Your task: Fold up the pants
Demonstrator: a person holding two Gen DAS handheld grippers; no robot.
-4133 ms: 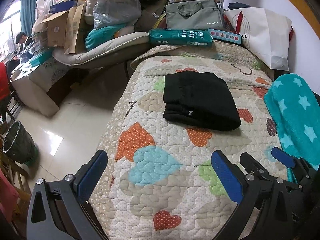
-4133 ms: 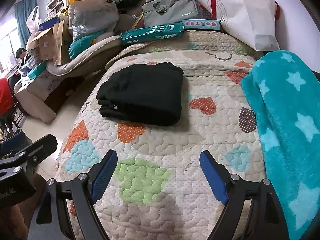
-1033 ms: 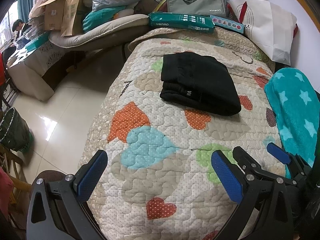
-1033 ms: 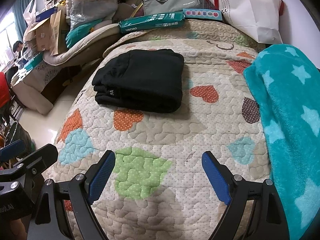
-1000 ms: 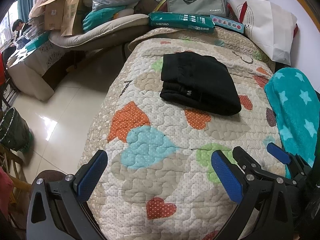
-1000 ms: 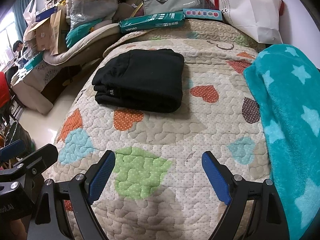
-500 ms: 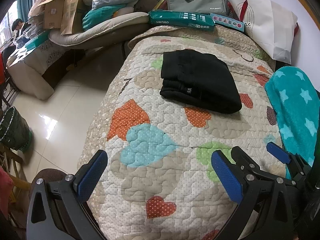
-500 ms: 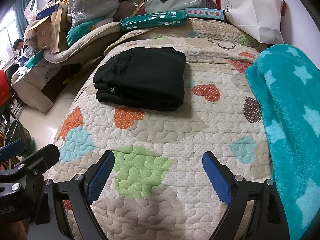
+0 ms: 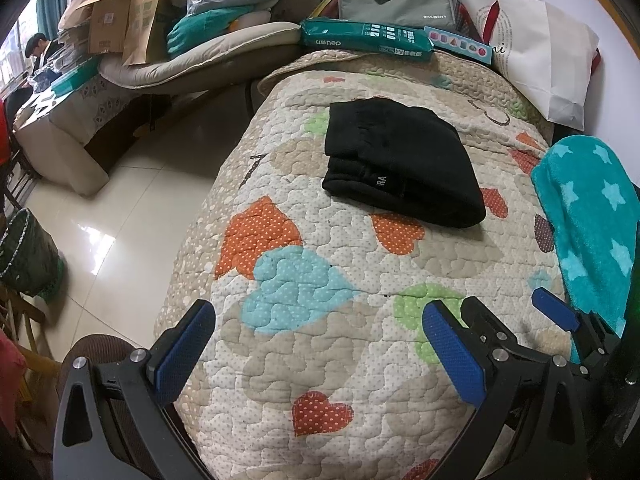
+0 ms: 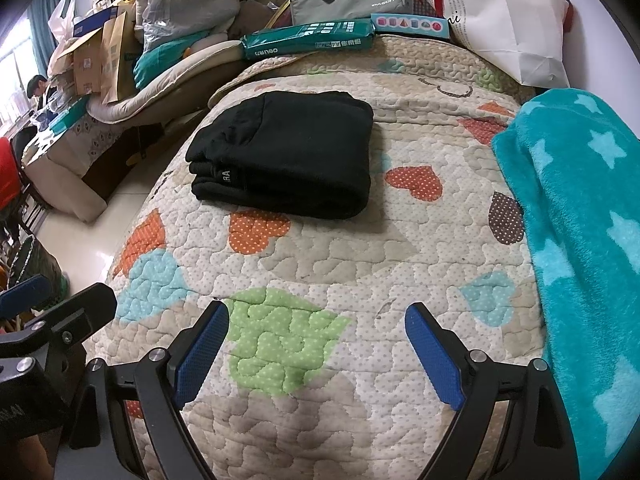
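Judging from how things lie, you look to be at the end of the job: the black pants (image 10: 284, 152) sit as a compact stacked bundle on the quilt (image 10: 360, 248), layered edges to the left and a rounded fold to the right, with a small white label showing on the near edge. I see no loose leg or waistband trailing out, so at most a light squaring of the stack seems left, and even that looks optional.

The pants lie toward the far half of the bed, well apart from both of your tools and near the teal star blanket (image 10: 580, 220) without touching it.

Your left gripper (image 9: 320, 344) hangs over the near end of the quilt with its jaws spread wide, blue pads empty and touching nothing. Your right gripper (image 10: 316, 348) is the same: jaws wide apart, nothing between them, hovering above the green heart patch. In the left view the right tool sits just beside the left one, low at the frame's edge.

Neither tool has any cloth in it.
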